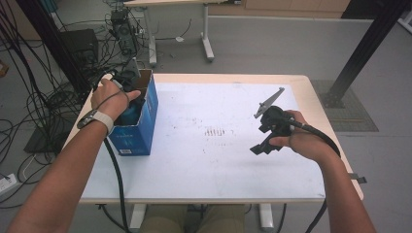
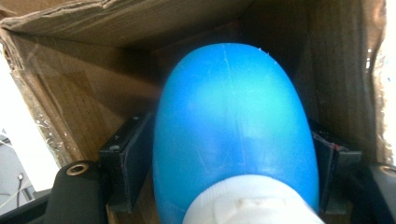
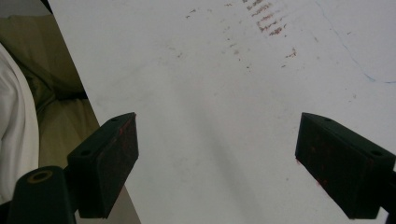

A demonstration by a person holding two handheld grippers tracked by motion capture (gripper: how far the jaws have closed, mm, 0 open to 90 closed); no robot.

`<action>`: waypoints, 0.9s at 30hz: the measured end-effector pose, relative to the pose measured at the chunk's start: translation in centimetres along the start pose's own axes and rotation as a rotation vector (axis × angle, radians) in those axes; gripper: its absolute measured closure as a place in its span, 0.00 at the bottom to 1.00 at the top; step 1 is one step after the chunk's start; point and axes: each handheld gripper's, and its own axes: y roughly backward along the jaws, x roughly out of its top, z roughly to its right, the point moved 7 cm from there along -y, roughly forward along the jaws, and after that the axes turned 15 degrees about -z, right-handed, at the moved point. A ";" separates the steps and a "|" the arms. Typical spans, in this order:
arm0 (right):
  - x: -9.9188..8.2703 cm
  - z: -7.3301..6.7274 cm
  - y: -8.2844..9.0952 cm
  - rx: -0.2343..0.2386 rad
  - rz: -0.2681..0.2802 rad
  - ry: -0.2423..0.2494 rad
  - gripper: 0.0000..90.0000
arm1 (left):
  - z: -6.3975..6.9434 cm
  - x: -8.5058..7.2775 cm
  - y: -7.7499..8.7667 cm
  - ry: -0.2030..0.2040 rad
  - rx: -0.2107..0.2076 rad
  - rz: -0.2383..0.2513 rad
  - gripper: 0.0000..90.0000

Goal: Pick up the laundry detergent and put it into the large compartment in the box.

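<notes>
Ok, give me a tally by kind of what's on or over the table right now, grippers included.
Grippers: 2, the left gripper down in the box, the right gripper over the table
Cardboard boxes: 1, the blue box
Bottles: 1, the blue bottle with a white cap, inside the box
Total: 4

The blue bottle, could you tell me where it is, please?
The blue bottle sits inside the cardboard box at the table's left, clamped by the left gripper.

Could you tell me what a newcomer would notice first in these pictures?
Probably the blue bottle with a white cap, clamped in the left tongs inside the blue cardboard box at the table's left edge. Next, the right tongs hanging open over the bare white tabletop.
</notes>
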 end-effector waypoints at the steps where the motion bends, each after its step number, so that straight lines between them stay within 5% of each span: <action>1: 0.1 0.0 0.0 0.000 -0.001 0.000 0.15 | 0.0 0.0 0.1 -0.003 -0.001 0.001 0.30; 18: 0.6 -0.4 0.1 -0.002 -0.007 0.012 0.15 | -0.5 -0.8 1.5 -0.047 -0.007 0.025 0.28; 27: 1.0 -0.7 0.4 -0.008 -0.009 0.016 0.15 | -0.5 -1.5 2.5 -0.065 -0.001 0.042 0.18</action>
